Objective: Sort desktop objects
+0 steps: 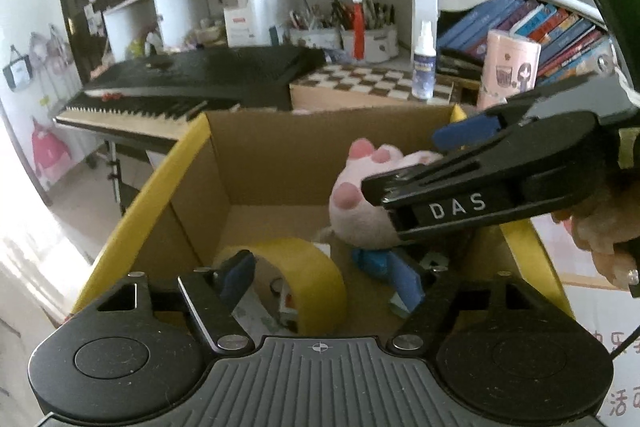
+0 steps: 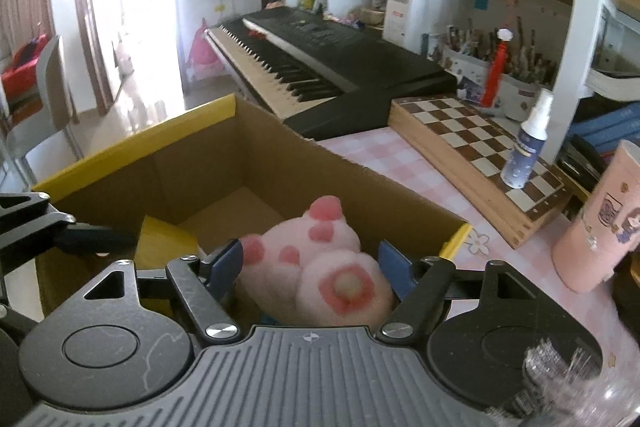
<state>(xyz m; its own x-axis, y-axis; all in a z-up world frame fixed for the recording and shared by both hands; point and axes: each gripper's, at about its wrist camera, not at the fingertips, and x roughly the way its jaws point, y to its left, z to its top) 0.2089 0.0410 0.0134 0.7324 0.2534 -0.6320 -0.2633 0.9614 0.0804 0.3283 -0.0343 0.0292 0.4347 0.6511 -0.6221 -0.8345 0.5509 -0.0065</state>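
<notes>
We see the pink plush toy (image 2: 320, 267) low inside the cardboard box (image 2: 188, 163), at its near right side, and our right gripper (image 2: 310, 269) stands around it with the jaws apart; the blue pads sit just beside the plush on both sides, and we cannot see them pressing it. Our left gripper (image 1: 320, 277) is also open, with nothing between its jaws, and it hangs over the roll of yellow tape (image 1: 308, 275) that lies on the box floor at the near left. A small blue object (image 1: 374, 261) lies under the plush, but we cannot tell what it is. We think the main risk is that the soft fabric catches on a pad when the right gripper pulls back, so that the plush comes up again or tips over the low box rim toward the desk (image 2: 400, 163). A second risk is a collision, because in the left wrist view the right gripper (image 1: 400, 171) crosses close in front from the right, and both are crowded in the same box. Both grippers point forward and clearly downward into the box, the left one from the near side and the right one from the right.
</notes>
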